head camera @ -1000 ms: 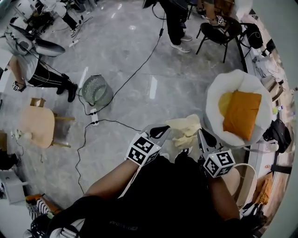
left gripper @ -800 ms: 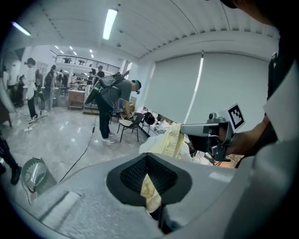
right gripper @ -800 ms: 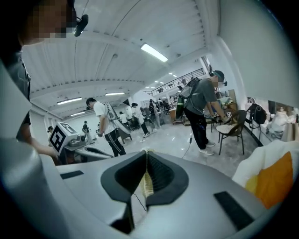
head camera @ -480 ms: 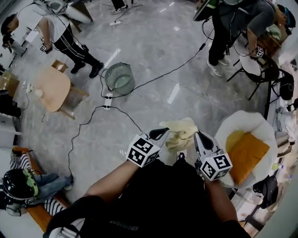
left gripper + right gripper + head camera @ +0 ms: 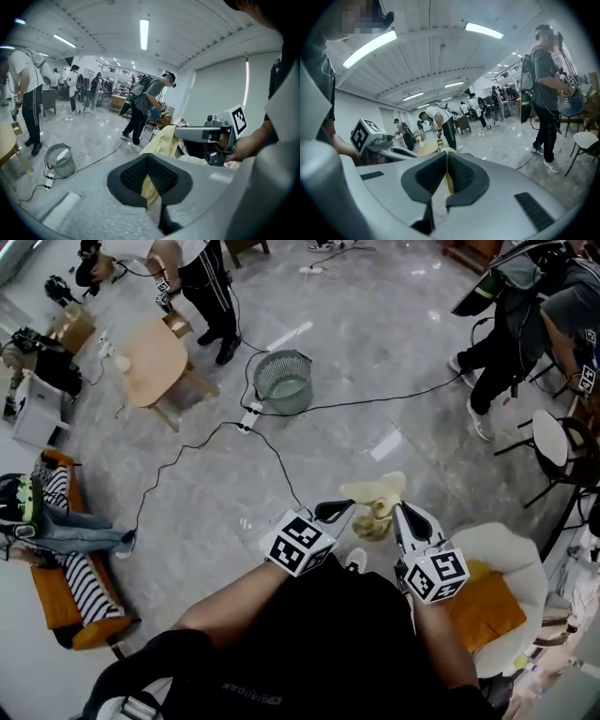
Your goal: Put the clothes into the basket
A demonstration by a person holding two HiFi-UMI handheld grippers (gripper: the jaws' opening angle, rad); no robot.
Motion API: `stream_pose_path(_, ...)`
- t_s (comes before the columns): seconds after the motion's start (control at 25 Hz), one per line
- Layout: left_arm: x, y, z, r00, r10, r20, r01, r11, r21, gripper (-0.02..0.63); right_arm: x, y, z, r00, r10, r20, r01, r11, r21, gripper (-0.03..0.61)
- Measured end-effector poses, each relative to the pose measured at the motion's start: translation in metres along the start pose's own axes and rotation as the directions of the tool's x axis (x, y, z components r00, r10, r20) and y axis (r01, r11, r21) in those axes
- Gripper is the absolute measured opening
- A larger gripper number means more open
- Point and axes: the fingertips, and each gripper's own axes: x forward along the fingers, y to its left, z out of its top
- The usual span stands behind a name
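**Item.** The pale yellow crumpled cloth garment is off the floor, strung between the two grippers in front of the person's chest. It is well apart from the round grey-green wire-mesh basket, on the person's side of it and to the right of it in the head view.

**Grip.** The left gripper pinches a fold of the yellow cloth between its dark ribbed pads. The right gripper has its jaws almost pressed together on a thin edge of the same cloth. Neither is empty.

**Surroundings.** The basket stands upright on the grey polished floor. A white power strip lies just beside the basket, and a black cable trails from there toward the person's side.

**Step in hand.** Judged: carrying, with the garment secured but not yet over the basket.

**Next move.** Judged: bring both grippers above the basket's open mouth, gather the hanging cloth inside the rim, then part both sets of jaws. Watch the cable underfoot.
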Motion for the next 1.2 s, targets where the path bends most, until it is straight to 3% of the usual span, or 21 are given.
stream_pose_path(0.28, 0.005, 0.031, 0.007, 0.985, 0.174, 0.015, -0.173, 0.983, -0.054, 0.0, 0.024, -0.039, -0.005, 0.993, 0.106, -0.059, -0.107, 0.994, -0.004, 0.026)
stream_pose_path(0.48, 0.0, 0.056, 0.018, 0.972, 0.236, 0.021, -0.232, 0.966, -0.116, 0.0, 0.054, -0.047, 0.01, 0.984, 0.154, -0.092, -0.156, 0.988, -0.012, 0.026)
stream_pose_path(0.8, 0.001, 0.113, 0.035, 0.964, 0.264, 0.038, -0.256, 0.956, -0.146, 0.0, 0.119, -0.032, 0.029, 0.965, 0.224, -0.138, -0.232, 0.972, -0.042, 0.026)
stream_pose_path(1.2, -0.024, 0.242, 0.059, 0.963, 0.268, 0.035, -0.257, 0.948, -0.188, 0.0, 0.243, -0.008, 0.07, 0.957, 0.226, -0.181, -0.241, 0.968, -0.068, 0.026)
